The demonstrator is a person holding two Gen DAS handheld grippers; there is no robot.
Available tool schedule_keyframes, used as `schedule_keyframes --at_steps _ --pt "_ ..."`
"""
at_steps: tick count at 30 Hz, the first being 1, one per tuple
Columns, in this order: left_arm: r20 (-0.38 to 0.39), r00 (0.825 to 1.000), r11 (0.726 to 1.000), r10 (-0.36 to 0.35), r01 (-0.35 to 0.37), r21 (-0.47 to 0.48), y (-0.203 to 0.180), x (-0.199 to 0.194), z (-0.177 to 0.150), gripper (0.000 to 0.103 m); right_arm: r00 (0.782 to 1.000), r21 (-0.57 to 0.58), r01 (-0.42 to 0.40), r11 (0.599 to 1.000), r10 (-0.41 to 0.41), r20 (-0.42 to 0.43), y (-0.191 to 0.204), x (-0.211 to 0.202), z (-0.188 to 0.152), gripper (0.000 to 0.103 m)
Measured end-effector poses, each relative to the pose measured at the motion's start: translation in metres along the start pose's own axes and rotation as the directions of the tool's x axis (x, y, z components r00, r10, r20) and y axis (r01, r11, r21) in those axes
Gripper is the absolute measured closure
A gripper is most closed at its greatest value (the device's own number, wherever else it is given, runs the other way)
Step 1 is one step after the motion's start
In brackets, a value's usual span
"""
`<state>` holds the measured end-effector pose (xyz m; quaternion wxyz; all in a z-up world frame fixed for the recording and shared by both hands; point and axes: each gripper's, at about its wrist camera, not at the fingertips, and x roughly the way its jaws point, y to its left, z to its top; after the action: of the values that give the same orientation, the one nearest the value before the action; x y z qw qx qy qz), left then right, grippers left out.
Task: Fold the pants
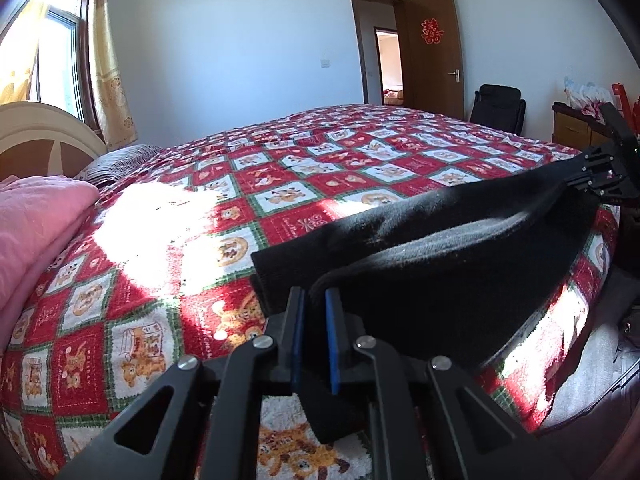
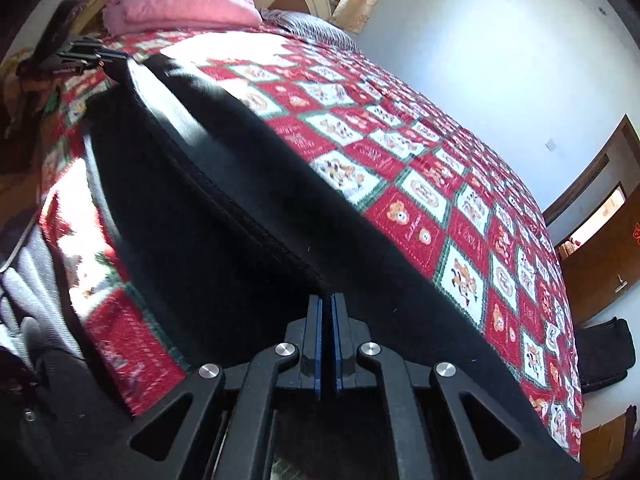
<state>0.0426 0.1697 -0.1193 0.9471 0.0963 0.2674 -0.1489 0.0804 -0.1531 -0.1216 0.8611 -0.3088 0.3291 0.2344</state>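
Observation:
The black pants [image 1: 440,264] lie stretched along the near edge of the bed, held at both ends. My left gripper [image 1: 316,296] is shut on one end of the pants; black cloth runs between its blue pads. My right gripper [image 2: 328,300] is shut on the other end of the pants [image 2: 224,184], and it also shows at the far right of the left wrist view [image 1: 576,178]. In the right wrist view my left gripper [image 2: 116,58] appears at the upper left, pinching the far end. The cloth sags slightly between the two grippers.
The bed has a red, white and green checked bear-print cover [image 1: 280,184]. A pink folded quilt [image 1: 36,232] and a striped pillow [image 1: 116,164] lie by the headboard. A black chair [image 1: 498,108], a wooden cabinet [image 1: 576,128] and an open brown door [image 1: 436,52] stand beyond the bed.

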Motion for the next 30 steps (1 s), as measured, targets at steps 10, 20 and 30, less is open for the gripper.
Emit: schedule_keyframes --at_steps 10,20,30 --pt "-0.038 0.999 0.999 -0.013 0.011 -0.053 0.008 -0.008 -0.041 0.091 0.994 -0.083 -0.062 0.995 0.055 -0.091 0.035 0.04 -0.023 0.099" --pt "-0.002 1.0 0.989 0.0 0.0 -0.148 0.031 -0.034 -0.047 0.09 0.99 -0.106 -0.102 0.989 0.091 -0.107 0.026 0.028 -0.029 0.093" --pt "0.043 0.999 0.991 -0.003 0.009 -0.132 0.005 -0.011 -0.008 0.059 0.976 -0.011 -0.22 0.976 0.22 -0.005 0.036 0.032 0.025 0.072"
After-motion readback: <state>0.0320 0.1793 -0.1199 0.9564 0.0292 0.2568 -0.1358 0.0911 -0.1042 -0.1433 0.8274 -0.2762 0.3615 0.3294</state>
